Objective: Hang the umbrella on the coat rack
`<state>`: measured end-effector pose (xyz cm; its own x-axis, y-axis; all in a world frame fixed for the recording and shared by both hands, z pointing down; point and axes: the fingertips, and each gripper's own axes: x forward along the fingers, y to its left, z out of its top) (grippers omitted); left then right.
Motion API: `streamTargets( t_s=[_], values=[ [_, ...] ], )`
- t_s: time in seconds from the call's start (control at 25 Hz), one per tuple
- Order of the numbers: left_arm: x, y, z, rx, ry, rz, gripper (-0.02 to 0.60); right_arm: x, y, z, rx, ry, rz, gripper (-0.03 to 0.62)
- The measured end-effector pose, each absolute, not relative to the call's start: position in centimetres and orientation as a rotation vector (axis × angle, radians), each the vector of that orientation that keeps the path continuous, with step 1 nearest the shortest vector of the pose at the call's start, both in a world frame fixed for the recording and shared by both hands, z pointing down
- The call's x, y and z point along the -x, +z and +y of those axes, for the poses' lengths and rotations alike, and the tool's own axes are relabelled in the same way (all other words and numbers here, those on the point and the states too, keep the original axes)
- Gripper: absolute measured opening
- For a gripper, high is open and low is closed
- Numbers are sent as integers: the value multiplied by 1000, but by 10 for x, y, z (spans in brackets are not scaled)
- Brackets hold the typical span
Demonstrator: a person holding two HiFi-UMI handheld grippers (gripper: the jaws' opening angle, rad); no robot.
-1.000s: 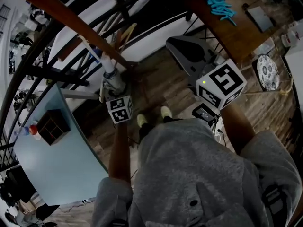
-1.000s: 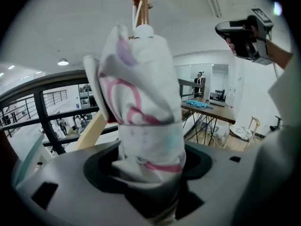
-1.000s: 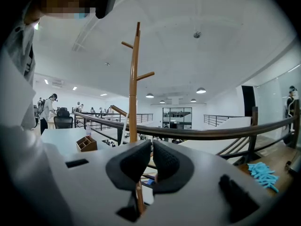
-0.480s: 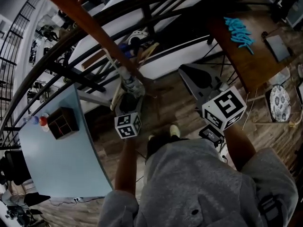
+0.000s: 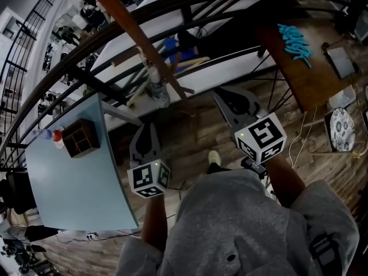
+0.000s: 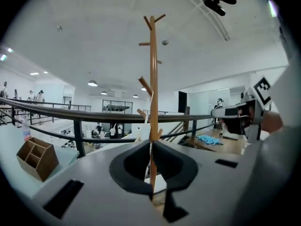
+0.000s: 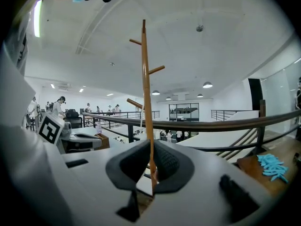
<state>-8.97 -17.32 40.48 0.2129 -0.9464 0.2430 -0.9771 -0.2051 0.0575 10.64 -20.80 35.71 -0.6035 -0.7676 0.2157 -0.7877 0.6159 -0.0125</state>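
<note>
left gripper (image 5: 145, 129): jaws just closed, empty | right gripper (image 5: 223, 95): together, empty | pale folded umbrella (image 5: 156, 88): ahead of left, seemingly on brown wooden coat rack (image 5: 133, 30)

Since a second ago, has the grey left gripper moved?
Yes: the left gripper drew back from the brown wooden coat rack, toward the person; jaws just closed, empty.

A dark metal railing (image 6: 94, 115) curves through the room. On its near side lies a wood-plank floor (image 5: 195, 134). A pale blue surface (image 5: 75, 194) carrying a wooden compartment box (image 5: 79, 138) stands just beside the railing at one end, and a brown wooden surface (image 5: 305, 76) at the other. Beyond the railing rise white walls and a white vaulted ceiling (image 6: 84, 36) with round lamps (image 6: 92, 83).
</note>
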Motion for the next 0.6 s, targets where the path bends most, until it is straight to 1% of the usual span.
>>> streamTargets(
  t_s=[0.04, 0.12, 0.36, 0.6],
  values=[
    [91, 397, -162, -2275, 226, -1862, 26, -102, 357, -198, -1281, 157, -2650, 34],
    [94, 388, -139, -2251, 239, -1885, 16, -93, 358, -178, -1271, 158, -2651, 34],
    [113, 364, -68, -2233, 286, -1945, 15, -74, 350, -116, -1285, 167, -2656, 34],
    [126, 358, 6, -2221, 254, -1969, 15, -71, 353, -46, -1312, 190, -2629, 34]
  ],
)
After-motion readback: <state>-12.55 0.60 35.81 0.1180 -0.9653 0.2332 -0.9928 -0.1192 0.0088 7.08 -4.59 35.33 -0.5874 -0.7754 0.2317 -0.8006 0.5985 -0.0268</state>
